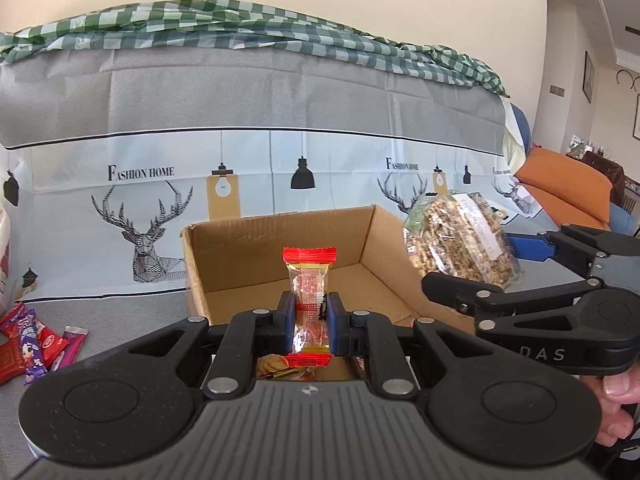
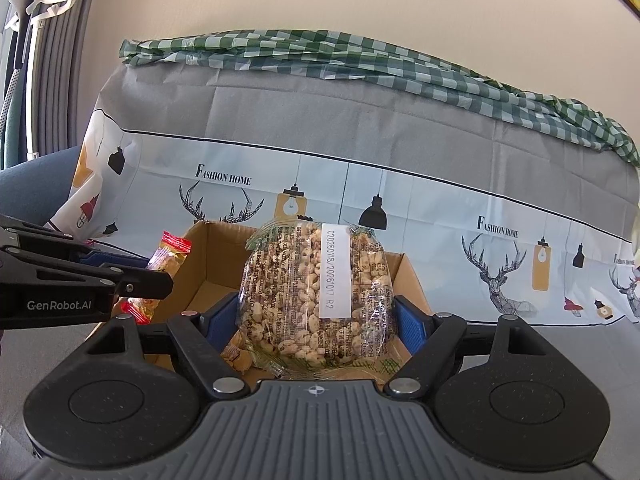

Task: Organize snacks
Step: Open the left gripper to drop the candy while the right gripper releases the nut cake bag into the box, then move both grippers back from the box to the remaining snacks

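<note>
My left gripper (image 1: 311,314) is shut on a small clear candy packet with red ends (image 1: 310,280) and holds it upright over the near edge of an open cardboard box (image 1: 280,264). My right gripper (image 2: 314,320) is shut on a round clear bag of puffed grain snack (image 2: 316,292) and holds it above the same box (image 2: 208,264). In the left wrist view the grain bag (image 1: 460,240) hangs over the box's right wall. In the right wrist view the candy packet (image 2: 164,268) shows at the left. A few snacks (image 1: 276,364) lie in the box.
Several red and purple snack packets (image 1: 32,340) lie on the grey cloth at the far left. A sofa back draped with a deer-print cover (image 1: 240,160) rises behind the box. An orange cushion (image 1: 568,188) is at the right.
</note>
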The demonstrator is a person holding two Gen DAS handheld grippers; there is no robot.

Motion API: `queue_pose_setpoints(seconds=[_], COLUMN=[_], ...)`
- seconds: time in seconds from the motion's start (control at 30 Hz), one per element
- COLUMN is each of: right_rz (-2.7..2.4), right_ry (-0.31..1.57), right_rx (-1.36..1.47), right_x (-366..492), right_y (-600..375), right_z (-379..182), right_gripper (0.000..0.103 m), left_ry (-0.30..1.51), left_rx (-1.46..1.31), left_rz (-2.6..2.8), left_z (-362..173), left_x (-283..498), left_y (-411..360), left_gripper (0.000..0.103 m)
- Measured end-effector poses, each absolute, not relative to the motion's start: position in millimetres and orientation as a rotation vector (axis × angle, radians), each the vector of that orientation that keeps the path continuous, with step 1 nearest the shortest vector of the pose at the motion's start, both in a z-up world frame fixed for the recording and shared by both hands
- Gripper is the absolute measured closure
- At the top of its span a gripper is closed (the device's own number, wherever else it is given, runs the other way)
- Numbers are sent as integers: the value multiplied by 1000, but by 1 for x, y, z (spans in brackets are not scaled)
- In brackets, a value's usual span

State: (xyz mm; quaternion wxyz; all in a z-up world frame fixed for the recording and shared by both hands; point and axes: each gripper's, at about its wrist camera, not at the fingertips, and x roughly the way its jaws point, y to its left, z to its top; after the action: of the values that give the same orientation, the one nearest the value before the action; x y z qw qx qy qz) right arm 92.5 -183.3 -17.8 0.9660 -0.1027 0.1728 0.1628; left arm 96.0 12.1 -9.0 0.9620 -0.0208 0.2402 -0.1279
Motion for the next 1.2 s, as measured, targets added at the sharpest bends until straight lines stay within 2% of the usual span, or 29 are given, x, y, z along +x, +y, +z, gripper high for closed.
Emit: queue_pose_setpoints(seconds=[0.03, 0.1, 0.17, 0.43, 0.6, 0.7, 0.77, 0.87, 0.93, 0.97, 1.07, 1.2], right_rz=[331, 320, 306, 297, 306, 334, 357, 399, 432, 450, 482, 518], right_ry=[354, 359, 344, 354, 354, 364, 371, 383, 403, 414, 440, 459], right_rx=[-207, -212, -222, -186, -139, -98, -73, -34, -3, 14, 44, 60], right_x=[93, 92, 92, 94, 93, 93, 91, 90, 89, 89, 87, 81], right_y=[-183, -180, -179, -171, -151, -135, -122, -102, -87, -81, -60, -34], right_z=[-18, -20, -19, -17, -13, -12, -11, -11, -13, -14, -17, -22], right_gripper=[21, 15, 13, 13, 13, 15, 18, 33, 52, 56, 62, 62], left_ry=[499, 514, 507, 500, 529, 549, 557, 569, 589, 607, 658, 643], left_rx=[-48, -48, -47, -99, -116, -130, -141, -133, -102, -82, -73, -89], left_rz=[-276, -287, -272, -204, -130, -73, -41, 5, 20, 25, 41, 115], left_z=[-10, -11, -10, -4, -3, -3, -2, -2, -5, -8, -14, -15], left_x=[97, 97, 97, 95, 91, 87, 82, 75, 73, 73, 78, 82], left_y=[12, 10, 12, 41, 68, 89, 104, 125, 135, 140, 160, 196], left_gripper=[85, 64, 62, 65, 80, 83, 85, 85, 86, 87, 89, 89])
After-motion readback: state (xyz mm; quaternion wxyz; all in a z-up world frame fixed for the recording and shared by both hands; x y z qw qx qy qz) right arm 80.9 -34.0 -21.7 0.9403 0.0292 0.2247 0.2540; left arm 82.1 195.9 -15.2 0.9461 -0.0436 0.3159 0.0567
